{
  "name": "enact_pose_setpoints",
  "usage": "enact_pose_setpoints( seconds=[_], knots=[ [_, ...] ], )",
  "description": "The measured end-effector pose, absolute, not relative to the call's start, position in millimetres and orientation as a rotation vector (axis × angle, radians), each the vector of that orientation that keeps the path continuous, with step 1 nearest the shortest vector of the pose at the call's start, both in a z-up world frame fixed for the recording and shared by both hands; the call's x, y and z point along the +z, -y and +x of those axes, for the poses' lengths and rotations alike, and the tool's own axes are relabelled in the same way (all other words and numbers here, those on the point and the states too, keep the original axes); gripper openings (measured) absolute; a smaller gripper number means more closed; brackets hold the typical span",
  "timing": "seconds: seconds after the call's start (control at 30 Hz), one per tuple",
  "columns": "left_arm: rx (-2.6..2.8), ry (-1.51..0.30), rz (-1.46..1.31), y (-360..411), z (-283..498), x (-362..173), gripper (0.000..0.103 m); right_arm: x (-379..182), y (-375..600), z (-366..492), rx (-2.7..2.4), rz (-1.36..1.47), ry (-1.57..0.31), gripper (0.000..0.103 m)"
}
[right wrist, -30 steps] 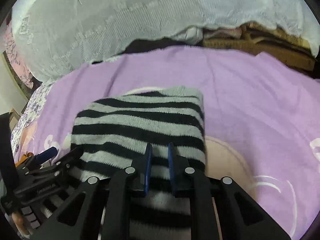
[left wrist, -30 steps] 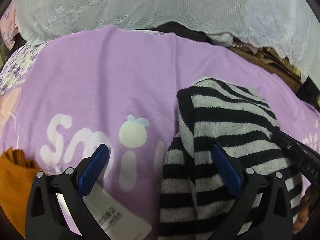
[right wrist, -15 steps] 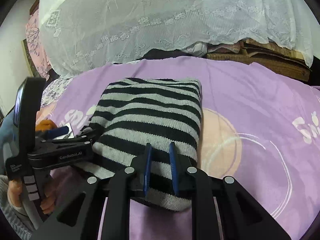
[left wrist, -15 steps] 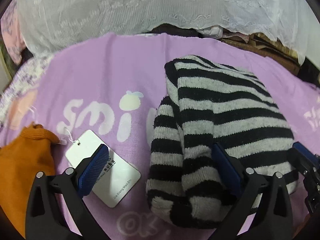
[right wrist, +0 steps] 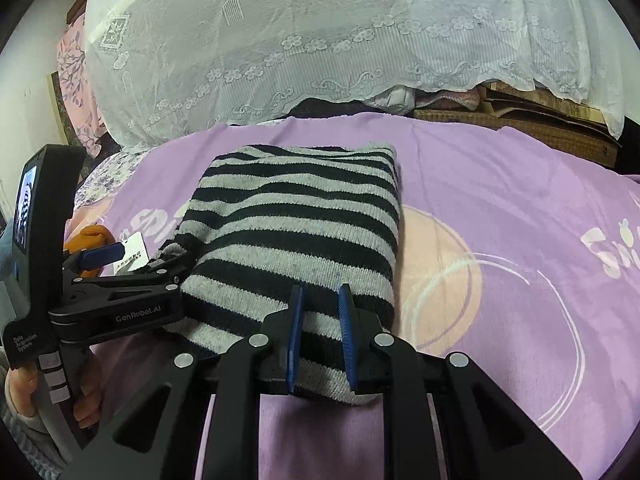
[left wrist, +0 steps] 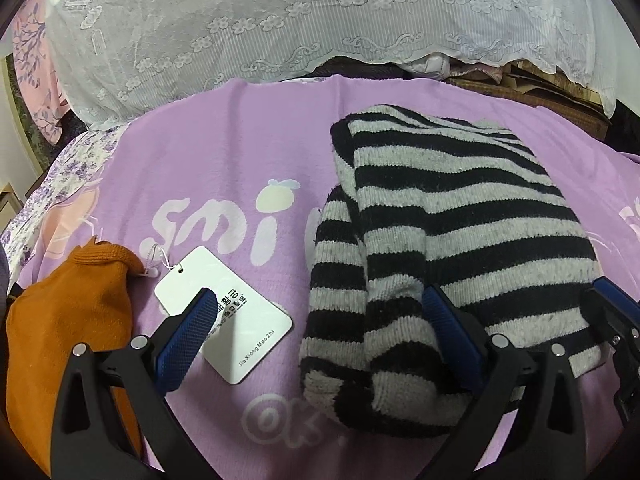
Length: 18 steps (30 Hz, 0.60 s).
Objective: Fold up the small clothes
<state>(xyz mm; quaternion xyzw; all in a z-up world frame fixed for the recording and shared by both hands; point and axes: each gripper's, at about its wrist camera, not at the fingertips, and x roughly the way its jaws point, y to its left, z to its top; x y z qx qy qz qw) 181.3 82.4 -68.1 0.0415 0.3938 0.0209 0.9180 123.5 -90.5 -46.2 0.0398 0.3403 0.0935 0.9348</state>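
Now that both grippers have backed off a bit, the striped sweater [right wrist: 296,232] sits folded at 12 o'clock on the purple blanket [right wrist: 500,200], right gripper [right wrist: 320,340] pinching its near hem, left gripper [left wrist: 320,340] spread wide, so this fold looks about done.

Striped sweater [left wrist: 460,216] on purple blanket [left wrist: 240,152]

Home bedroom: purple blanket [right wrist: 500,208] (printed letters, peach circle) spread under both tools; white lace cover [right wrist: 340,32] draped ahead; floral sheet [left wrist: 68,172] far left; folded bedding [right wrist: 520,116] stacked beyond.
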Motion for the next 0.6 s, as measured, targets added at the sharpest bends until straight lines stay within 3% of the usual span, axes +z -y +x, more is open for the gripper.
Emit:
enact_pose_setpoints(
  seconds=[0.33,0.43,0.5,0.6],
  knots=[
    [0.009,-0.784,0.062,-86.0,174.4,-57.5,0.098,-47.9,96.7,118.8,0.206,0.116,-0.68,0.019],
    [-0.012,-0.767,0.024,-90.9,169.9,-50.3,0.098,-46.5,104.7,113.3,0.221,0.161,-0.664,0.025],
    [-0.038,-0.769,-0.013,-93.4,165.7,-47.4,0.098,-44.9,111.6,109.4,0.209,0.194,-0.652,0.039],
    [-0.077,-0.745,-0.031,-88.1,156.4,-40.6,0.098,-41.5,130.2,106.1,0.202,0.29,-0.623,0.049]
  ],
)
